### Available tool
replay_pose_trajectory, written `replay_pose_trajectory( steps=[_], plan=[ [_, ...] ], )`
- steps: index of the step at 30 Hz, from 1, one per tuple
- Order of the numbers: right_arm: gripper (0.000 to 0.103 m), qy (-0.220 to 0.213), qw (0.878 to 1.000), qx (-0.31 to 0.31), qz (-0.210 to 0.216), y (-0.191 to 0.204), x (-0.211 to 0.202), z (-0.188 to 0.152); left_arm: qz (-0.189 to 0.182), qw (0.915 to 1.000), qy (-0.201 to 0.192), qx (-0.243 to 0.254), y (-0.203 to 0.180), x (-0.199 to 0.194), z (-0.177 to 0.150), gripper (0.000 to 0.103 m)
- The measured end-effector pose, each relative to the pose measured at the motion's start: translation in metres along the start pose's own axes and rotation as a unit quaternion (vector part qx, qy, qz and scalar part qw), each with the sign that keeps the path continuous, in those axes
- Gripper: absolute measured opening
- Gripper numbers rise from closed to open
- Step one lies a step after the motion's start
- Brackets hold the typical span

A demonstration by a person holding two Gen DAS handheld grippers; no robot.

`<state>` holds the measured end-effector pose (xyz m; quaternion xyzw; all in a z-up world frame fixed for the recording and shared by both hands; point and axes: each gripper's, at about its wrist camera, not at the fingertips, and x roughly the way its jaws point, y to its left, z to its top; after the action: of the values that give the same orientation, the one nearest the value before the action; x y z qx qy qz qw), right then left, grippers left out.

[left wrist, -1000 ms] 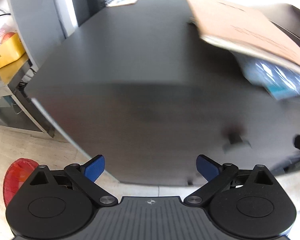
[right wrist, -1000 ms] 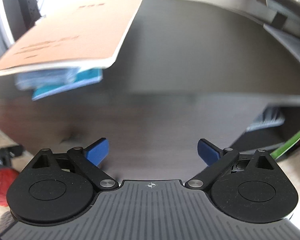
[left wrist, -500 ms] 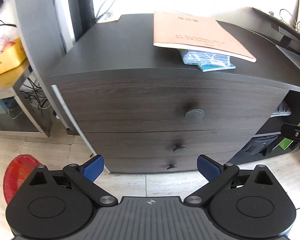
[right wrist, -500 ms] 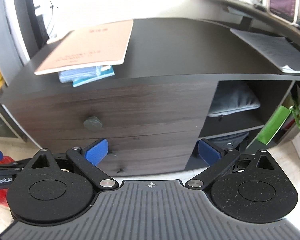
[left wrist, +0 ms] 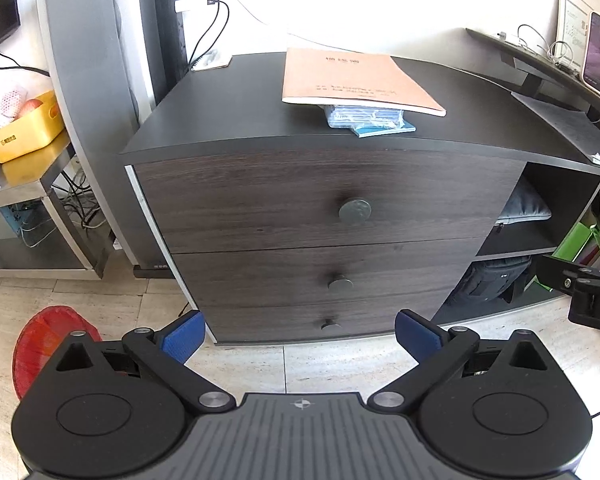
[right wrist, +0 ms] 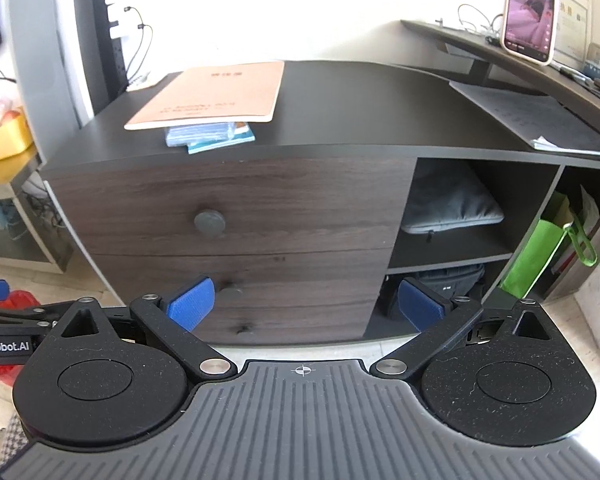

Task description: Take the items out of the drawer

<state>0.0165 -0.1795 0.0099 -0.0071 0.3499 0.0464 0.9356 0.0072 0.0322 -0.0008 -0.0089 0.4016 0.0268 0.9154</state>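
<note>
My left gripper (left wrist: 298, 334) and right gripper (right wrist: 306, 304) hang spread and empty, well short of the closed top drawer (left wrist: 324, 196). Its stiff round knob (left wrist: 355, 211) looks the place to pinch; probably slick.

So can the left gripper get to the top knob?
Probably yes. The left gripper is open and empty, the top knob sits ahead on the shut drawer with nothing between, though it is not close yet.

Booklet (left wrist: 354, 80) lies atop packets (left wrist: 366, 117) on the cabinet (left wrist: 236, 112).
</note>
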Motion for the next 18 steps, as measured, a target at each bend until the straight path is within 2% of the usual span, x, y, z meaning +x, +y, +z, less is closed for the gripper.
replay_pose_trajectory(
  steps=[11, 18],
  plan=[
    [0.102, -0.008, 1.0, -0.002, 0.003, 0.001, -0.023, -0.022, -0.005, 0.9997, -0.017, 0.016, -0.011, -0.021, -0.018, 0.101],
    [0.102, -0.031, 0.999, -0.01, -0.018, 0.003, -0.032, -0.031, -0.002, 0.9998, -0.011, 0.014, -0.012, -0.018, -0.02, 0.101]
  ],
)
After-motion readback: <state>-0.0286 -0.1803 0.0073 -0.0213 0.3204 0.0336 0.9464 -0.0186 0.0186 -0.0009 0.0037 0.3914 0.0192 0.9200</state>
